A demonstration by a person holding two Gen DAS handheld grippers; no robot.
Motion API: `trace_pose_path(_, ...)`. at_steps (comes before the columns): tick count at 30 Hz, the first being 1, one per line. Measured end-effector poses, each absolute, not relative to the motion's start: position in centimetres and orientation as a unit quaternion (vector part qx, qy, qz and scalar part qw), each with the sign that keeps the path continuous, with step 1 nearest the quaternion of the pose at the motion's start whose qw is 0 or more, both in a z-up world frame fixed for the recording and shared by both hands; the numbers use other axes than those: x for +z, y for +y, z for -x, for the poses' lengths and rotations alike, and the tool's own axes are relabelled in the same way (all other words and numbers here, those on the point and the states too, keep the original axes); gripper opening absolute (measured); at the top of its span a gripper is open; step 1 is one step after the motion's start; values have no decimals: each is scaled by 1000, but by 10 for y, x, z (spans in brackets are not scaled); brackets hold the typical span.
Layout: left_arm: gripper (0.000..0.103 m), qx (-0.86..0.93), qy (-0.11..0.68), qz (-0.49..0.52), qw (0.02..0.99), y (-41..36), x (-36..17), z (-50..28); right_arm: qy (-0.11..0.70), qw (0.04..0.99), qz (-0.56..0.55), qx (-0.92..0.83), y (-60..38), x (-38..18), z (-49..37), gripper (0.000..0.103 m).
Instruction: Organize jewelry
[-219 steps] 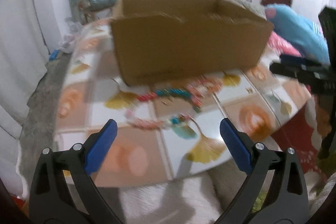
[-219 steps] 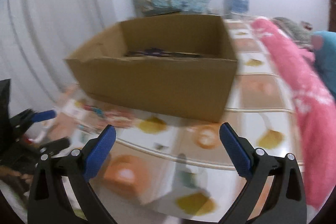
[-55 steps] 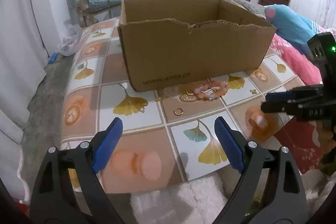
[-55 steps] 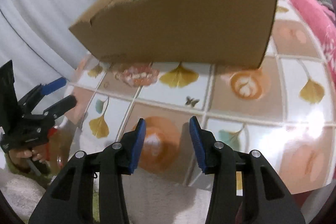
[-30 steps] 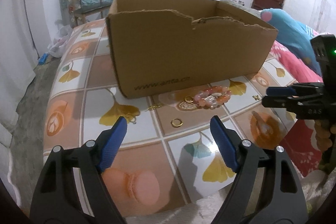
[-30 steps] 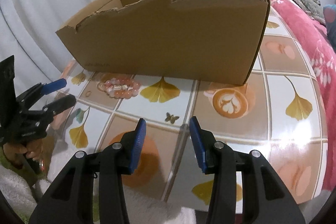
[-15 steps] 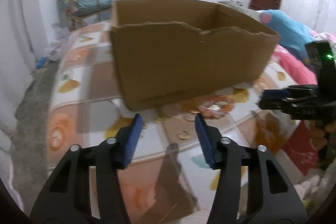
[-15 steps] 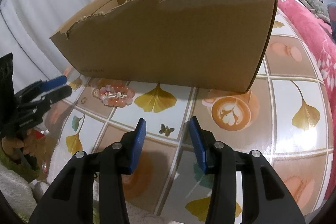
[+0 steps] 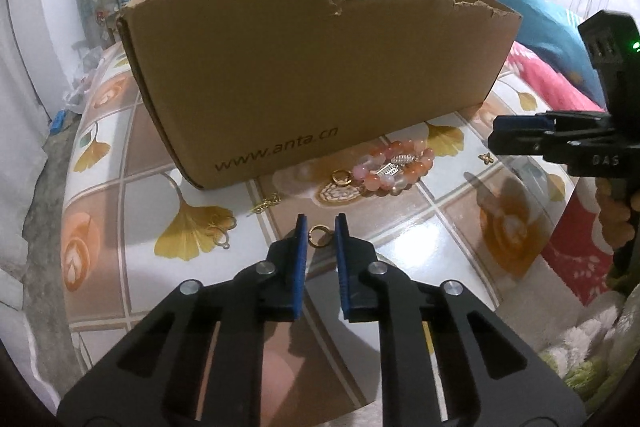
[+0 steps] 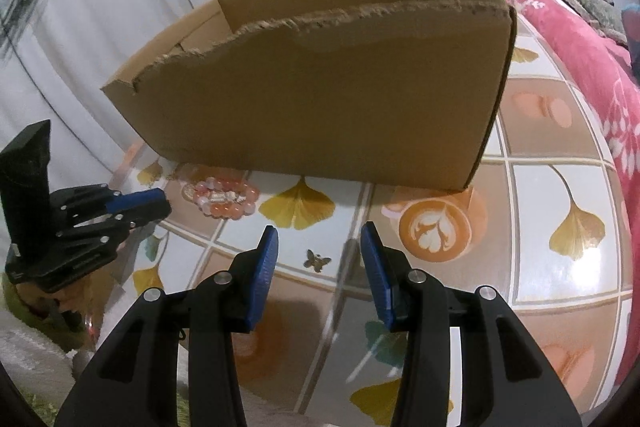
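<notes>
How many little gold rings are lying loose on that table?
2. One gold ring sits between the left hand-held gripper fingers; another lies beside the bead bracelet. Others may hide behind the box.

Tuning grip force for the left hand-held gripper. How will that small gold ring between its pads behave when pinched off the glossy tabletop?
The gold ring looks thin and rigid, probably very light. It lies flat on the shiny tablecloth, so the pads may slide it rather than lift it. The left hand-held gripper has just been closing around it; contact is unclear. On edge it could roll.
</notes>
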State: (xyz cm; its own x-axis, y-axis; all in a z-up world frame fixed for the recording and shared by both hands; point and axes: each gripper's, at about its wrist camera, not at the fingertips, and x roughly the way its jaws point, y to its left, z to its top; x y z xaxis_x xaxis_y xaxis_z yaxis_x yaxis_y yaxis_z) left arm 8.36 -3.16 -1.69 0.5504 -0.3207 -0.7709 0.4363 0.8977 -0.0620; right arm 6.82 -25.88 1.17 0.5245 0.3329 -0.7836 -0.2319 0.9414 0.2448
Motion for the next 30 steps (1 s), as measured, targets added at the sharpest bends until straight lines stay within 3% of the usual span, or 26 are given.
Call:
trace_pose_path(16, 11, -211, 407, -84, 885, -32, -18, -78, 435, 854, 40, 283, -182, 26, -80, 42)
trace_pose_path(24, 11, -218, 403, -63, 887, -22, -19, -77, 446, 840, 111, 288, -155, 18, -81, 22)
trace_pose_path(30, 11, -224, 399, -55, 887, -18, -19, -76, 451, 835, 168, 268, -143, 11, -80, 14)
